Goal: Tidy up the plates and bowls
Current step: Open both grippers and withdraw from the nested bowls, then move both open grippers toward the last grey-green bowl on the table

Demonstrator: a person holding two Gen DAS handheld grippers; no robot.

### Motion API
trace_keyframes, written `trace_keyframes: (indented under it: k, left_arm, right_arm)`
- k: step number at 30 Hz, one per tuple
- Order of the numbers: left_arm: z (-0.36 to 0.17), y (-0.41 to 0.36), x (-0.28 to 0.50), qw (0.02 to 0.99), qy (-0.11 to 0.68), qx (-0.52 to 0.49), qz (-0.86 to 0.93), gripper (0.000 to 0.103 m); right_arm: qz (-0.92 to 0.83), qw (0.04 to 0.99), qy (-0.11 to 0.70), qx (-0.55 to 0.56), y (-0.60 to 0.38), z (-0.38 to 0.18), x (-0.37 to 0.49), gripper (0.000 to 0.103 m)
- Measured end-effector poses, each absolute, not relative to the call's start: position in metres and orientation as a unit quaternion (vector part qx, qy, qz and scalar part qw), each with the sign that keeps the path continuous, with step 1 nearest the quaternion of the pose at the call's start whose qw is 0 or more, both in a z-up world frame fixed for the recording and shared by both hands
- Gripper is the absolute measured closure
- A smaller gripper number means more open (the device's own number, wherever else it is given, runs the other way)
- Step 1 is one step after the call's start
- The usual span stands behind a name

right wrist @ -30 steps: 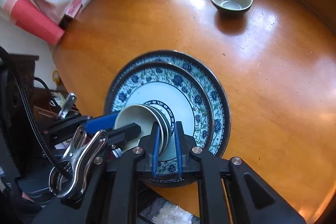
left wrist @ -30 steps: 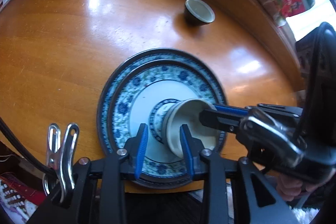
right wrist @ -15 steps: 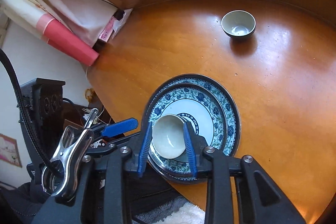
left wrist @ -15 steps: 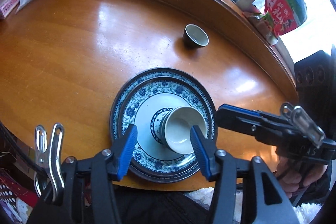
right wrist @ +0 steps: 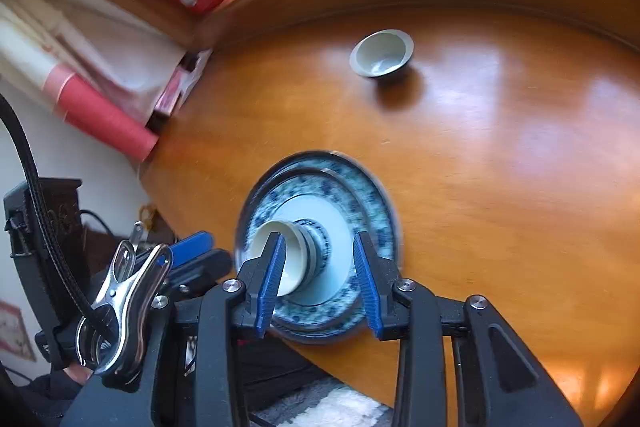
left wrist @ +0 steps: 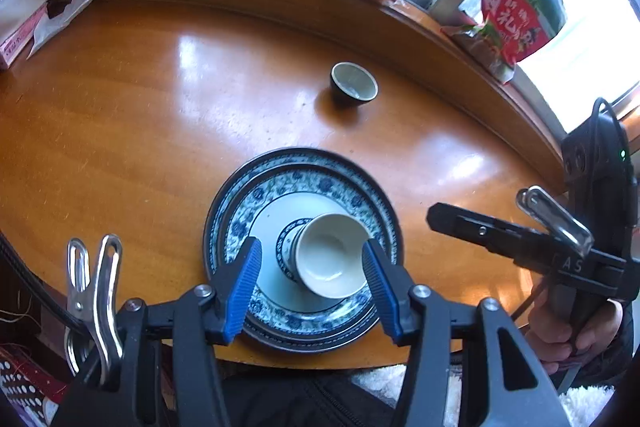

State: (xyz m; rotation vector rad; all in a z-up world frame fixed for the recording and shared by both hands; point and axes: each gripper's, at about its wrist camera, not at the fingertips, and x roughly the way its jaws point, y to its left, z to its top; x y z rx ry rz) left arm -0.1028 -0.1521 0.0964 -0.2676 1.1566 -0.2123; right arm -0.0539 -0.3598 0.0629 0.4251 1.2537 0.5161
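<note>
At the near edge of the glossy round wooden worktop [left wrist: 120, 131] stood the stack: a large blue-and-white patterned ceramic plate [left wrist: 362, 195], a smaller plate of the same pattern [left wrist: 256, 203] on it, a blue-rimmed small bowl [left wrist: 289, 241] in the middle, and a cream ceramic bowl [left wrist: 326, 259] nested inside that one. The cream bowl seemed to sit a little tilted, but the fisheye view made this hard to judge.

The left tool [left wrist: 312, 281] hung above the stack with its blue pads apart, one on each side of the cream bowl and not pressing it; its jaws had just been opening and it gripped nothing. The right tool [right wrist: 320, 275] also had just been opening. It was released too, and its pads touched nothing, though in its own blurred view the left pad covered part of the bowl. In the left wrist view it stood to the right of the plates, well clear of them.

The step in hand looked like letting go after the nesting. To do it well, both tools should probably go up straight, so that no pad catches the bowl's rim and pulls the stack toward the near edge.

Farther away, near the middle of the worktop, a small dark cup with a pale inside [left wrist: 354, 83] stood alone and well apart from the stack. It was likely the next piece to bring.
</note>
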Motion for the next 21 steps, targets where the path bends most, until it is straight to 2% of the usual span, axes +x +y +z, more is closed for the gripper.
trace_keyframes:
  k: [11,21]
  left_arm:
    - [0.103,-0.198,-0.088,0.822,0.542,-0.074,-0.158,0.048]
    - [0.096,-0.224,-0.079,0.814,0.549,-0.055,-0.181,0.048]
  right_arm:
    - [0.136,0.808,0.544,0.182,-0.411,0.081,-0.073,0.066]
    - [0.104,0.809,0.544,0.196,-0.44,0.075,-0.081,0.066]
